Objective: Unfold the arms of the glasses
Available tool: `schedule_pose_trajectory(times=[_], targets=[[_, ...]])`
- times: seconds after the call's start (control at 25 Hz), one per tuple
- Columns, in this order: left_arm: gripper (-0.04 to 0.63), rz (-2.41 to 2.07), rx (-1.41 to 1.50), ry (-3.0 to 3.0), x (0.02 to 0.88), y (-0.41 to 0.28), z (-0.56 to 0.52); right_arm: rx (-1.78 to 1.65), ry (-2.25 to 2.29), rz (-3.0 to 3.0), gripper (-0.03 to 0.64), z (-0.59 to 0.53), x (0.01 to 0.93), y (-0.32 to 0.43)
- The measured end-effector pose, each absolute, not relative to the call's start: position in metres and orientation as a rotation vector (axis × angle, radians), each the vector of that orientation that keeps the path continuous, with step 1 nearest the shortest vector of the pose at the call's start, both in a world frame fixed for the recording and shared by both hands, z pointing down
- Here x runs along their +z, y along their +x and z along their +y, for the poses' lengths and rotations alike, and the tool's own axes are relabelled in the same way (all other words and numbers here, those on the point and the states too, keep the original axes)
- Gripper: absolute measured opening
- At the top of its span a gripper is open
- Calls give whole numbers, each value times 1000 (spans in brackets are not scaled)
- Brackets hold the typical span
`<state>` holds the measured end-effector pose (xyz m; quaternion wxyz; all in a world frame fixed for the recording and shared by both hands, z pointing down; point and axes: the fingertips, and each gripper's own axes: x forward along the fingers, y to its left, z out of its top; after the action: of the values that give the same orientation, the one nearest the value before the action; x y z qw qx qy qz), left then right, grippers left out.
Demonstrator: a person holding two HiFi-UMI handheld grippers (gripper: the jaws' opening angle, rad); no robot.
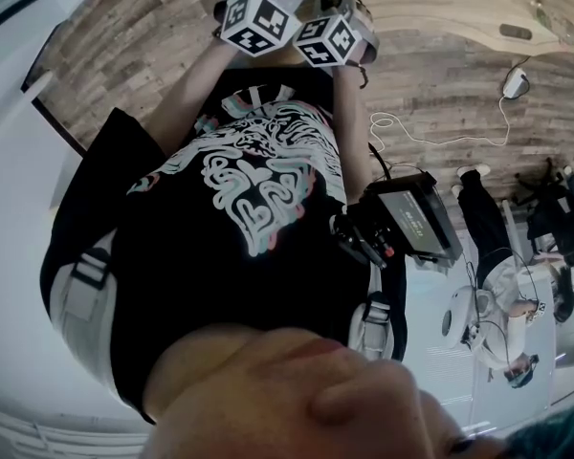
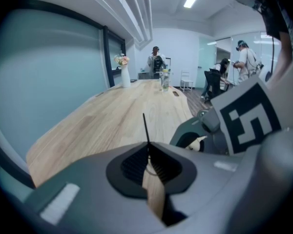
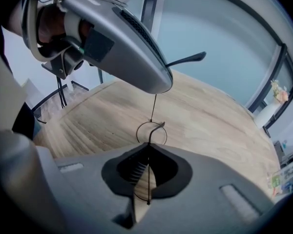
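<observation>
The glasses are thin black wire ones, held in the air over the wooden table [image 3: 215, 126] between both grippers. In the right gripper view a round lens rim [image 3: 151, 132] sticks out of my right gripper [image 3: 147, 152], which is shut on the frame. A thin wire runs up from the rim to the grey left gripper body [image 3: 122, 38], and a dark arm tip [image 3: 188, 59] juts out beyond it. In the left gripper view my left gripper [image 2: 147, 149] is shut on a thin black arm [image 2: 145, 126] that points upward. In the head view both marker cubes [image 1: 258, 17] sit close together at the top.
The long table [image 2: 122, 116] runs away from me with a vase of flowers [image 2: 123, 72] and a bottle [image 2: 164, 79] at its far end. People and chairs [image 2: 212, 82] stand at the right. A glass wall [image 2: 49, 82] lines the left side.
</observation>
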<state>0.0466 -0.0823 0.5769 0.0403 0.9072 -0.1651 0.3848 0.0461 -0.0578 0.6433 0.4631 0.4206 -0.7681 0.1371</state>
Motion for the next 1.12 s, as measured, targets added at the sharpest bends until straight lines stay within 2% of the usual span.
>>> schedule_pose_trajectory(times=[0.92, 1.12], targets=[[0, -507, 1197, 2780, 578, 41, -94, 236, 1120, -2032, 3, -64, 611, 51], [0, -540, 1209, 2760, 581, 33, -103, 339, 1218, -2108, 3, -68, 596, 59]])
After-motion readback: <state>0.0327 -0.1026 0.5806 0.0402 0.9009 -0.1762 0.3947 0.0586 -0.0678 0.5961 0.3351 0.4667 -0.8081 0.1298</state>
